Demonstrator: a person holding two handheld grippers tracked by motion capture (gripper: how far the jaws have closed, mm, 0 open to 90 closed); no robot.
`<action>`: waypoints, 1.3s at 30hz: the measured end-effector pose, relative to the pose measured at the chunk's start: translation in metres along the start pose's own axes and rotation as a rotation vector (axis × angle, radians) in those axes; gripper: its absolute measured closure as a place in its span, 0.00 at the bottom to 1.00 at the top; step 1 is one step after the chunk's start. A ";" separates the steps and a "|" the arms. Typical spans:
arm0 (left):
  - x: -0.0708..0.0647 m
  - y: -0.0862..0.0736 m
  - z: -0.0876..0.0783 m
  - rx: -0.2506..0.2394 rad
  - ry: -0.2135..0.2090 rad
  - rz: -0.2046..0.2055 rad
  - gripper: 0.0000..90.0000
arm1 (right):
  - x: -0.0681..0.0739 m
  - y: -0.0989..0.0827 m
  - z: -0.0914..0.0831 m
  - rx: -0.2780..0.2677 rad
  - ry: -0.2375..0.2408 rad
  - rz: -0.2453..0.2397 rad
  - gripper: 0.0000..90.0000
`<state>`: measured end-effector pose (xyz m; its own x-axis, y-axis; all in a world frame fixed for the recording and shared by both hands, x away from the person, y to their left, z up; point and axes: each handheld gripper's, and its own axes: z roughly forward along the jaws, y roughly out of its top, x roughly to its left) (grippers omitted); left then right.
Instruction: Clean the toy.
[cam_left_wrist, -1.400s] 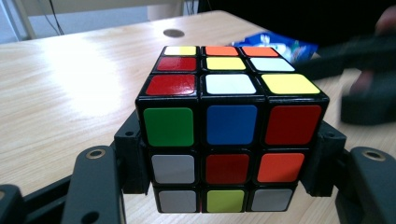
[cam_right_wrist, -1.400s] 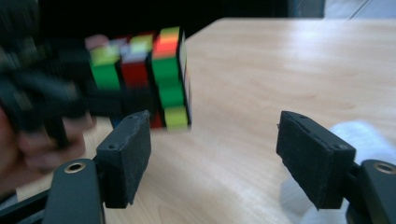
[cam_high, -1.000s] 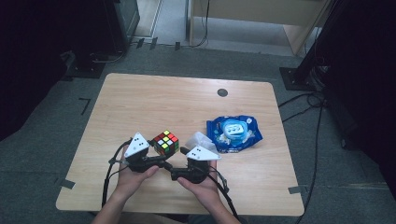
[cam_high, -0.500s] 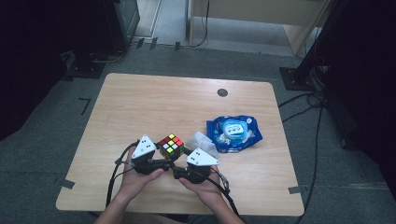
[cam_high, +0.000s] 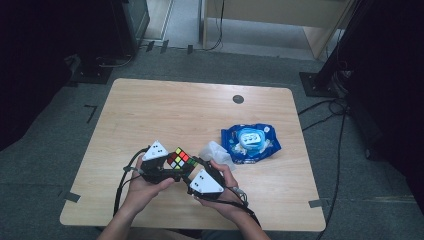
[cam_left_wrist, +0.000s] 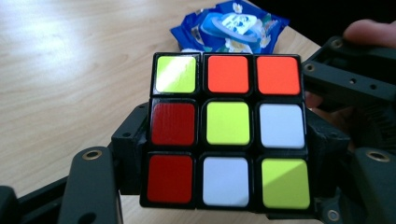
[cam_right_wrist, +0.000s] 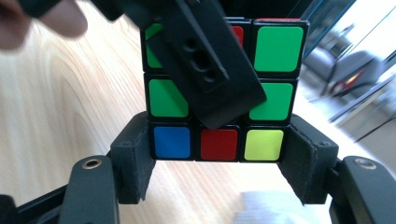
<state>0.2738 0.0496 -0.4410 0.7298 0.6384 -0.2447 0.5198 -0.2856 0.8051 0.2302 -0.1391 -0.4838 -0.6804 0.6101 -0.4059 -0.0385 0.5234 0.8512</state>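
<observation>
Room: grey carpet floor (cam_high: 50, 145), dark stands and cables around the pale wooden surface (cam_high: 175, 107).
Cube: the puzzle cube (cam_high: 181, 160) sits lifted near the surface's front edge, a touch nearer the person than a second ago.
Left hand-held gripper (cam_high: 176, 172): clamped on the cube's sides, as before.
Right hand-held gripper (cam_high: 192, 167): jaws now pressed against the cube's bottom layer.
Packet: blue wipes packet (cam_high: 251, 141) unmoved toward the right edge, crumpled white tissue (cam_high: 216, 151) beside it.
</observation>
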 end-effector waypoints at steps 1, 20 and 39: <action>0.000 0.000 0.001 0.014 -0.002 -0.005 0.35 | 0.001 0.000 0.000 0.003 -0.010 -0.038 0.39; 0.013 -0.005 -0.016 -0.169 0.065 -0.006 0.38 | -0.028 -0.013 0.000 0.052 -0.073 0.232 0.41; -0.014 -0.018 0.004 -0.208 0.169 0.159 0.38 | -0.064 0.008 -0.023 -0.062 0.214 1.192 0.18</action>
<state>0.2561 0.0432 -0.4539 0.7012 0.7124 -0.0275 0.2904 -0.2503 0.9236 0.2567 -0.1875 -0.4428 -0.4203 0.5757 0.7013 0.6633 -0.3325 0.6704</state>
